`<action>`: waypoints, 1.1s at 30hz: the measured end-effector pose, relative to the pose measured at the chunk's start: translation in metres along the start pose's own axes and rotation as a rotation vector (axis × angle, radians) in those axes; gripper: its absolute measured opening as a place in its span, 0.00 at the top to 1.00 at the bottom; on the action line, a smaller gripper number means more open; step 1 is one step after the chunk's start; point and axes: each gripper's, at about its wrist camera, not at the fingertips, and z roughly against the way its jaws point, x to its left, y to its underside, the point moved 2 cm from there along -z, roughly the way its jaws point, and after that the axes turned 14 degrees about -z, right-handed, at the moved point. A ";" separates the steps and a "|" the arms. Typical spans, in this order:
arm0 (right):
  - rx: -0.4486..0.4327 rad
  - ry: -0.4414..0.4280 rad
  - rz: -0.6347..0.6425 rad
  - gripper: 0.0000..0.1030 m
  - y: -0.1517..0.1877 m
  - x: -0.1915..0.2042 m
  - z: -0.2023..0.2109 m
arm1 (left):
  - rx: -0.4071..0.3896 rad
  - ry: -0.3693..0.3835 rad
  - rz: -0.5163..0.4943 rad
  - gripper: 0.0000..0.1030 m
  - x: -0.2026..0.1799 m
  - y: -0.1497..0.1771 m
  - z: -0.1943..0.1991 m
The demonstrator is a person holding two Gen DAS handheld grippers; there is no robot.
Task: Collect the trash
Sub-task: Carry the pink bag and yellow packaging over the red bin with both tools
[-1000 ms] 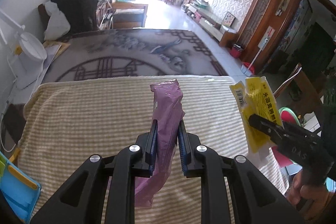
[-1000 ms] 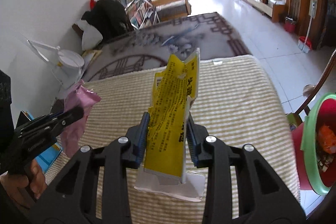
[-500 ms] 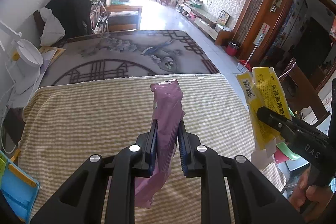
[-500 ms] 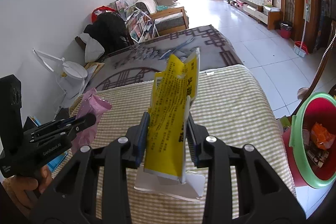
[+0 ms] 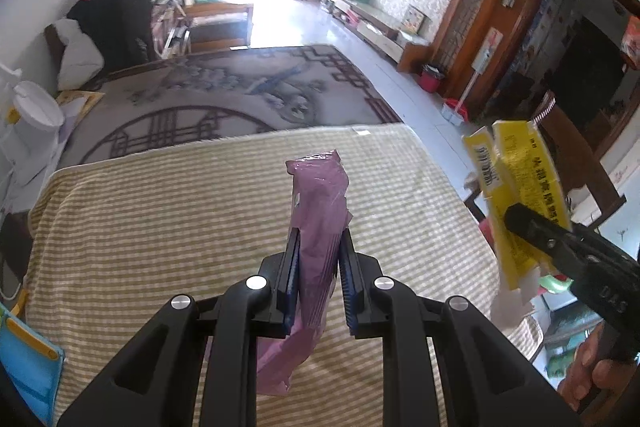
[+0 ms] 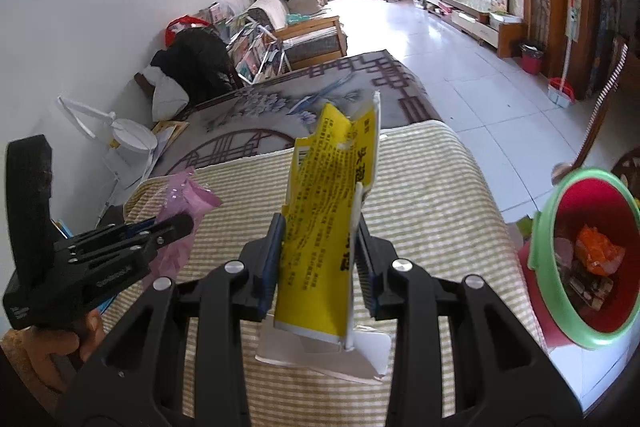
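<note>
Closest to each camera, both grippers were clamped on trash and held it in the air above the table (image 5: 160, 211), which was covered with a beige and white striped cloth. The left gripper (image 5: 319, 267) pinched a crumpled pink plastic wrapper (image 5: 318, 211) between its blue pads, the wrapper standing up past the fingertips and hanging down below them; no print on it could be read. The right gripper (image 6: 320, 247) gripped a torn yellow carton (image 6: 332, 203), its white inner flap sticking out underneath. The carton bore rows of small black print, a barcode near its top edge and a column of large Chinese characters down one side, too distorted to read with certainty. In the left wrist view the right gripper's body showed white letters that looked like "DAS", with a hand (image 5: 592, 371) wrapped around its handle. In the right wrist view the left gripper's side carried a short white word too small to make out. Just beyond the table's right edge stood a red bin (image 6: 580, 259) with a green rim, holding an orange scrap and some darker bits of packaging. Farther off lay a grey patterned rug (image 5: 240, 91) on the tiled floor, and a small red bucket (image 6: 531, 58) stood by the wooden cabinet along the far wall.
</note>
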 end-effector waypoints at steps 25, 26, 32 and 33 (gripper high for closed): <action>-0.049 -0.027 -0.017 0.68 -0.045 -0.122 0.064 | 0.056 -0.001 -0.092 0.85 -0.154 -0.047 -0.045; -0.052 -0.026 -0.019 0.68 -0.046 -0.128 0.067 | 0.056 0.002 -0.096 0.85 -0.161 -0.048 -0.045; -0.063 -0.031 -0.043 0.68 -0.054 -0.159 0.079 | 0.026 0.018 -0.109 0.85 -0.200 -0.061 -0.044; -0.067 -0.034 -0.044 0.68 -0.055 -0.163 0.082 | 0.019 0.018 -0.117 0.85 -0.206 -0.063 -0.043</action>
